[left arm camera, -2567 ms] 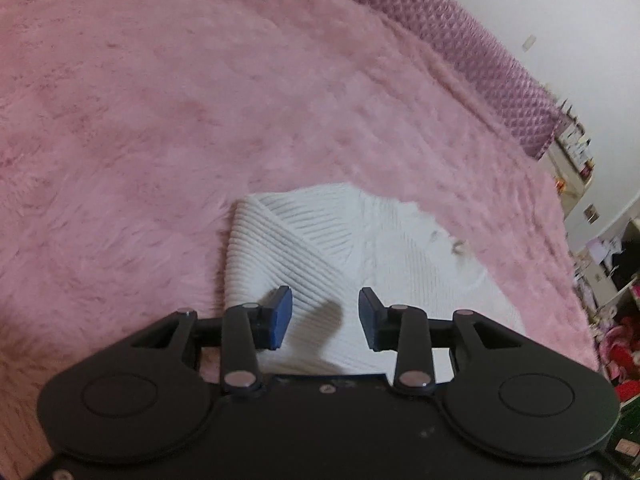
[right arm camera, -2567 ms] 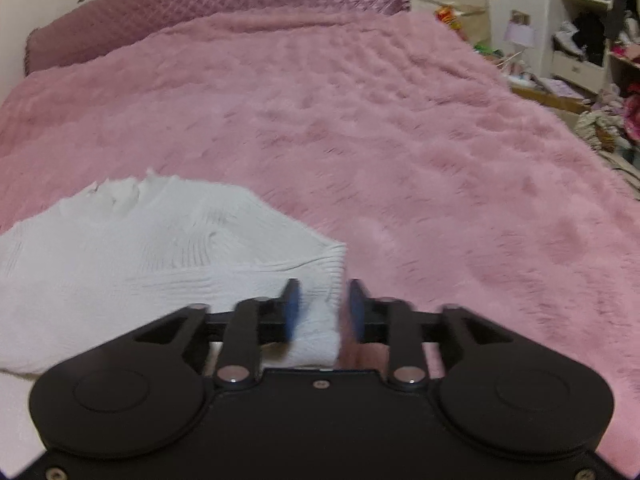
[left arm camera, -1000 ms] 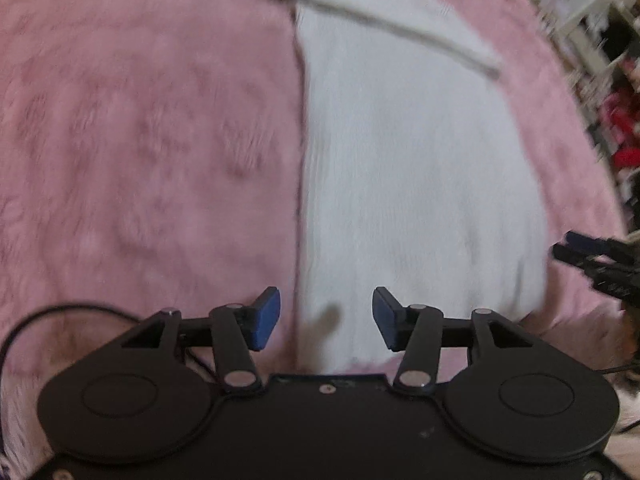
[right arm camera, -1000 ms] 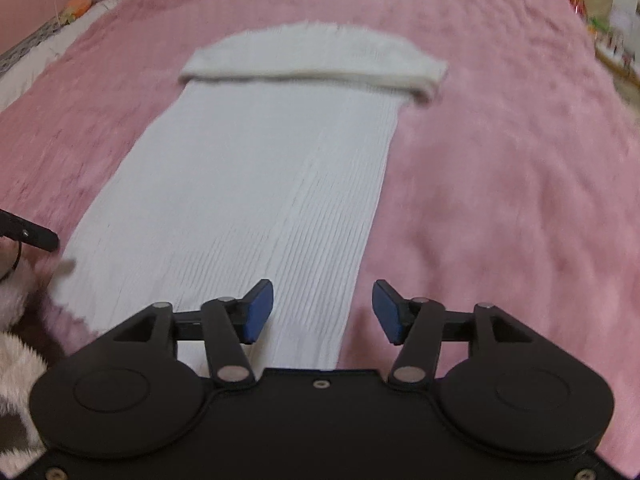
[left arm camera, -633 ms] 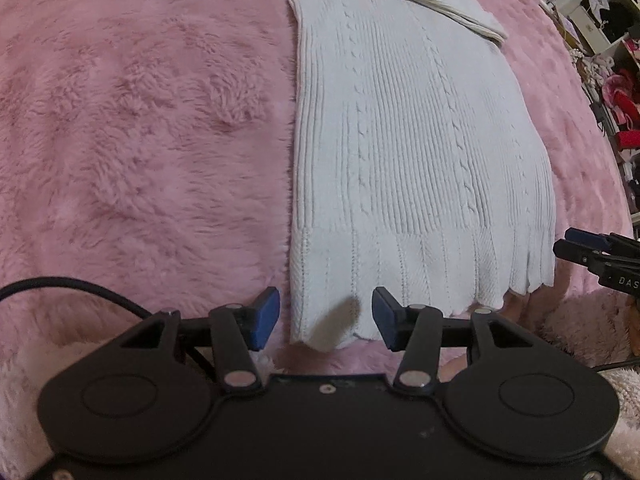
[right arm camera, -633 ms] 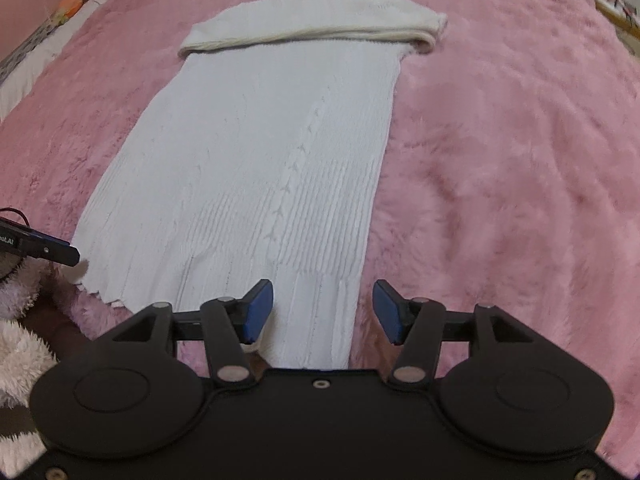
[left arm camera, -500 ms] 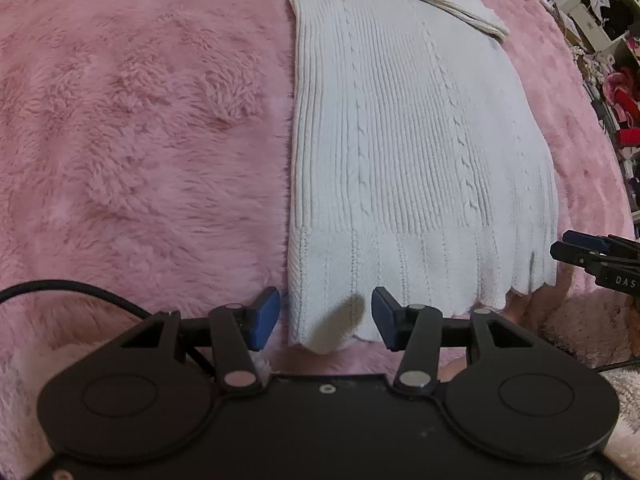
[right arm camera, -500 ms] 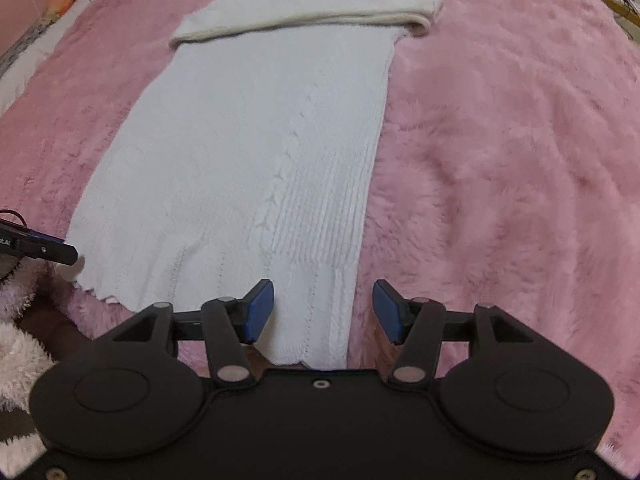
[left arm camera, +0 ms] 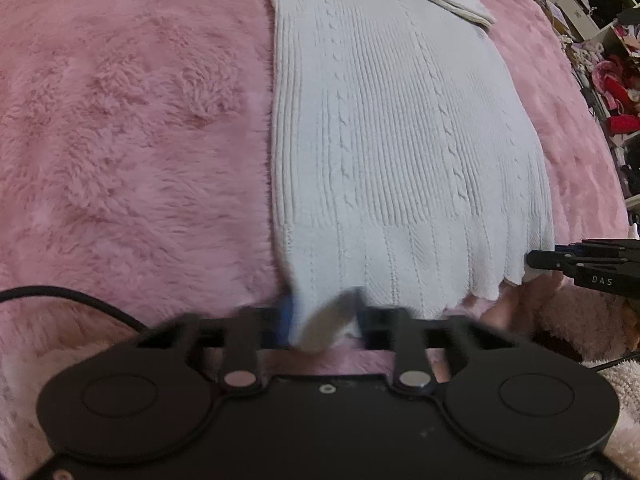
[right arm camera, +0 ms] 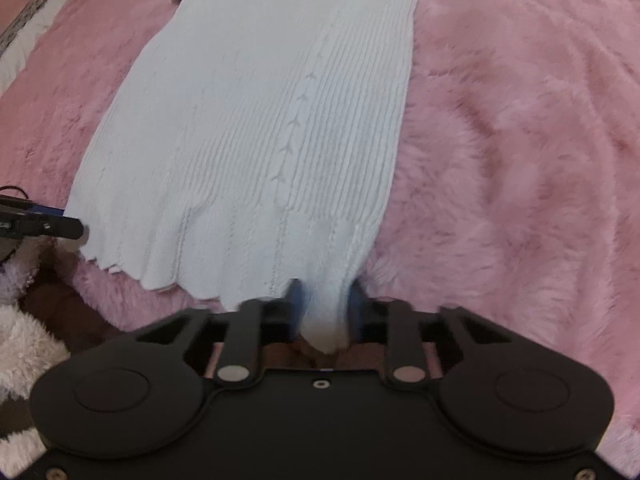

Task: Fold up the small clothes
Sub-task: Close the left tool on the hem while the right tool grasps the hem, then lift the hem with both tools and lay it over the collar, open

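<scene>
A white cable-knit garment (left arm camera: pixel 392 140) lies flat and lengthwise on a fluffy pink blanket (left arm camera: pixel 120 140), its far end folded over. My left gripper (left arm camera: pixel 324 320) is at the hem's near left corner. Its jaws are closing, and the corner is bunched between the blurred pads. In the right wrist view the same garment (right arm camera: pixel 256 120) runs away from me. My right gripper (right arm camera: pixel 324 308) is closing on the hem's near right corner, with cloth pinched between its blue pads. Each gripper shows at the edge of the other's view, the right gripper (left arm camera: pixel 580 268) and the left gripper (right arm camera: pixel 40 224).
The pink blanket (right arm camera: pixel 520 140) spreads wide on both sides of the garment. A black cable (left arm camera: pixel 72 296) crosses the near left. Cluttered shelves (left arm camera: pixel 608 40) stand beyond the bed at the right. Fluffy white fabric (right arm camera: pixel 20 340) lies at the near left edge.
Both grippers have sunk onto the hem, and their jaws have gone from wide open to closed in on its two near corners. The cloth now bunches up between the pads.
</scene>
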Demonstrator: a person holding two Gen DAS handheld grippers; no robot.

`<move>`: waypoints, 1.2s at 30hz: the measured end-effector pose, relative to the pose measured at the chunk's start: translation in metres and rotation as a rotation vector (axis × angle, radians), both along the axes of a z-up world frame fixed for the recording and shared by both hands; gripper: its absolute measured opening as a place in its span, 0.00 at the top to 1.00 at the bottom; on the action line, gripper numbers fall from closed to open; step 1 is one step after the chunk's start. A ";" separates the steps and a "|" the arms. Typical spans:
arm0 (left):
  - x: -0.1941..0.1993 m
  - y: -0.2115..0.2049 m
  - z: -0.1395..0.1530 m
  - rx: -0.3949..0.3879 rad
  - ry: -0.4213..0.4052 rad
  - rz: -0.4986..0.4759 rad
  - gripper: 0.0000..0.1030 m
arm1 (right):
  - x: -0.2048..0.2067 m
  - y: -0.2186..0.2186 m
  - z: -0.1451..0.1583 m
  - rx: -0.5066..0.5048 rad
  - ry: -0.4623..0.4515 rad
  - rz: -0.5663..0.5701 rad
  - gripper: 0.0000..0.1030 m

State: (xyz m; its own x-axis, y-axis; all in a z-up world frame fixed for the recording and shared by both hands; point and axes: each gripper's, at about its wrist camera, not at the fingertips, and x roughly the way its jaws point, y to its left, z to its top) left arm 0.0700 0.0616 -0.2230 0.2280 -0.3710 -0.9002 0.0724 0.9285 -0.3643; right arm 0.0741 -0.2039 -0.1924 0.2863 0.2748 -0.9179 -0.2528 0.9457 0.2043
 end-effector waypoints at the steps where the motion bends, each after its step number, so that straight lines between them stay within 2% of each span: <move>1: 0.000 -0.001 -0.001 -0.002 -0.001 -0.001 0.93 | -0.001 0.001 0.001 0.003 -0.010 -0.007 0.88; 3: 0.000 -0.003 0.000 -0.003 -0.010 -0.008 0.99 | -0.004 0.000 0.003 0.012 -0.018 -0.017 0.89; 7: 0.001 -0.001 0.002 -0.022 -0.020 -0.006 0.99 | -0.008 -0.007 0.008 0.036 -0.030 -0.043 0.90; 13: 0.007 0.010 0.022 -0.132 -0.052 0.016 1.00 | -0.007 -0.023 0.025 0.110 -0.058 -0.071 0.91; 24: 0.042 0.016 0.064 -0.217 -0.162 0.017 1.00 | 0.029 -0.031 0.073 0.204 -0.216 -0.086 0.91; 31: 0.088 0.016 0.091 -0.179 -0.249 0.031 1.00 | 0.072 -0.031 0.101 0.211 -0.327 -0.105 0.92; 36: 0.130 0.017 0.101 -0.146 -0.298 0.039 1.00 | 0.111 -0.033 0.116 0.211 -0.401 -0.121 0.92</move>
